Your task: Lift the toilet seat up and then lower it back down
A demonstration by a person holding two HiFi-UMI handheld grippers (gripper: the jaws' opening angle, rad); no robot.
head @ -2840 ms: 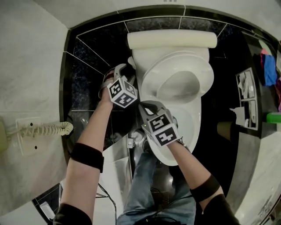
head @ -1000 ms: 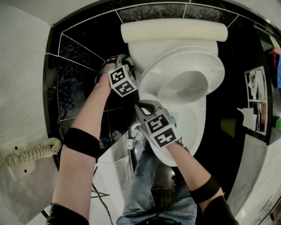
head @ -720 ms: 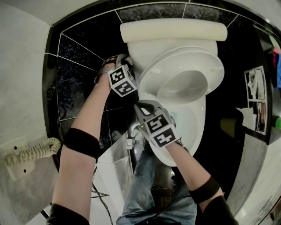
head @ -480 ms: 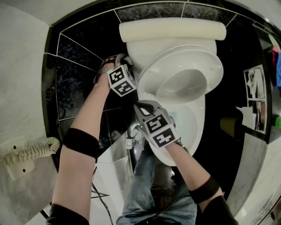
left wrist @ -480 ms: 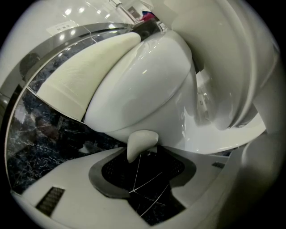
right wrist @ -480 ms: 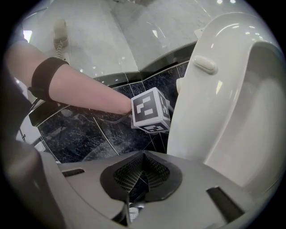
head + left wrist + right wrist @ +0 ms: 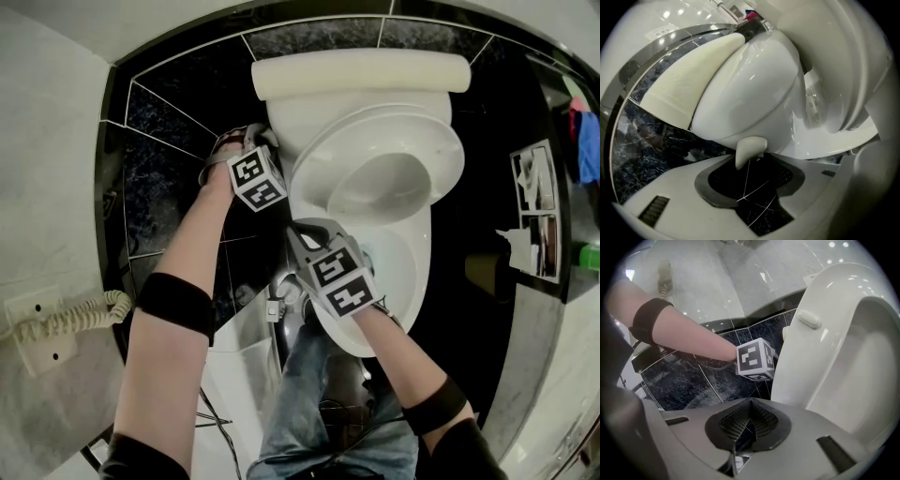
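My legs point(image 7: 309, 403): in jeans, nearest, at the near end of the bowl point(image 7: 403, 272).
Right tool point(image 7: 750, 418): clenched, with the pads meeting tip to tip and nothing between them. It hovers over the bowl's near-left rim and faces the raised seat.
Left tool point(image 7: 750, 174): released. The jaws are apart, though they have just been closing. A small white tab point(image 7: 749, 151) on the white curve above stands at their mouth, and the pads do not press it. This tool is at the toilet's far-left side.
Toilet seat point(image 7: 441, 155): raised partway and tilted above the bowl.
Tank lid point(image 7: 361, 73): cream, farthest, lying across the back against the black tiles point(image 7: 178, 122).
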